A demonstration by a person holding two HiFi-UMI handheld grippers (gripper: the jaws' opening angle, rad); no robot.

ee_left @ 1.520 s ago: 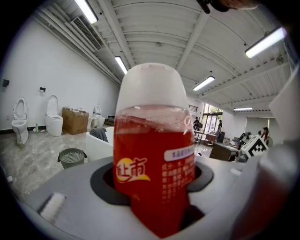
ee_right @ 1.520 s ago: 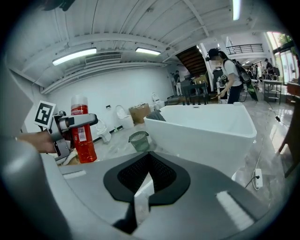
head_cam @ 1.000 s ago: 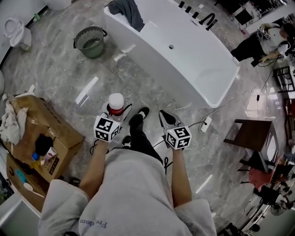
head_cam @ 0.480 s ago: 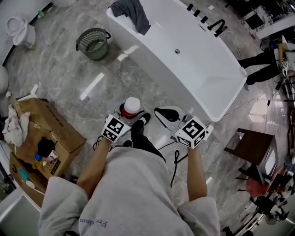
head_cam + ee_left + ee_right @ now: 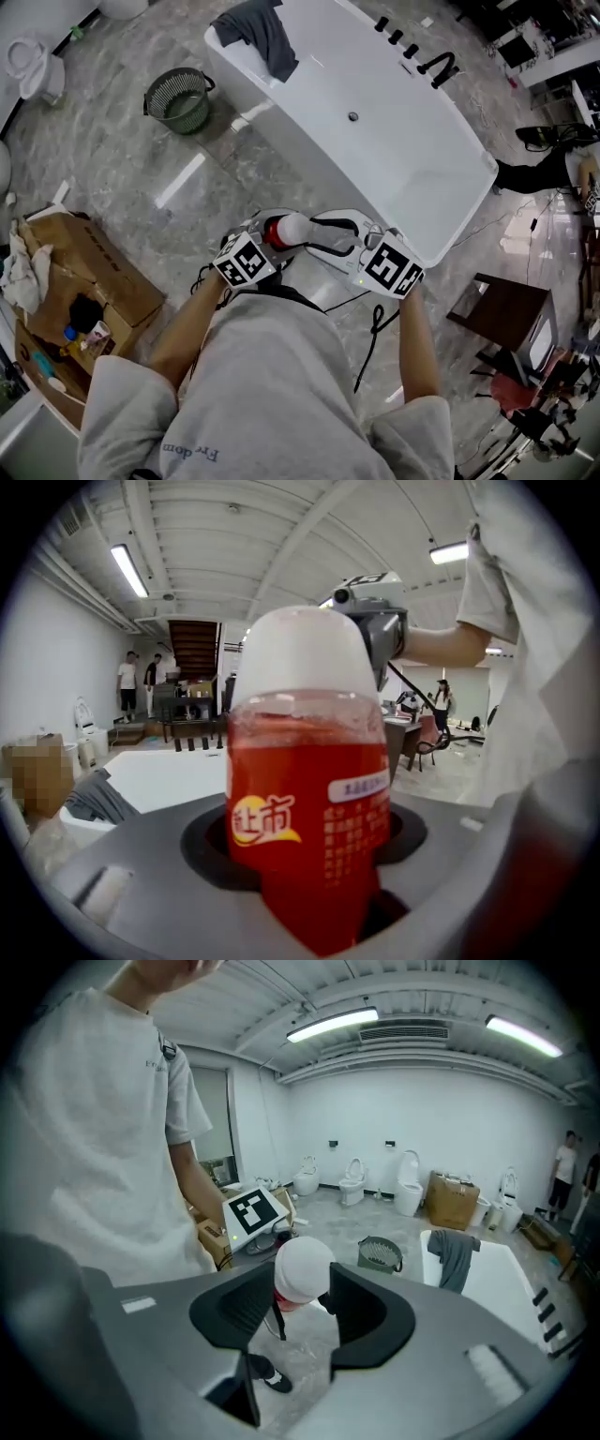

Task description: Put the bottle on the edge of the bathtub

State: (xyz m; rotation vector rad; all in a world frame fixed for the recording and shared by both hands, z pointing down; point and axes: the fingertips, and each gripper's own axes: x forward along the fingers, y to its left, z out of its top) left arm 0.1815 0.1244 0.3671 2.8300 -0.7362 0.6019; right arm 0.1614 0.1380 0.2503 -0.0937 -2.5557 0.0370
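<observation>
Left gripper [image 5: 269, 232] clamps the bottle [image 5: 307, 817] just beside the bathtub [image 5: 403, 159] rim; right gripper [image 5: 315, 234], jaws just opening, straddles its cap [image 5: 303, 1269].

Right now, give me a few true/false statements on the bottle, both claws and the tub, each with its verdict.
1. The left claw grips the red bottle. True.
2. The bottle stands on the bathtub edge. False: it is held in the air, short of the tub.
3. The right claw is shut and empty. False: its jaws have just been opening and stand apart, with the bottle's white cap between them.
4. A grey cloth hangs over the tub's rim. True.
5. The basket lies inside the tub. False: it stands on the floor beside it.
</observation>
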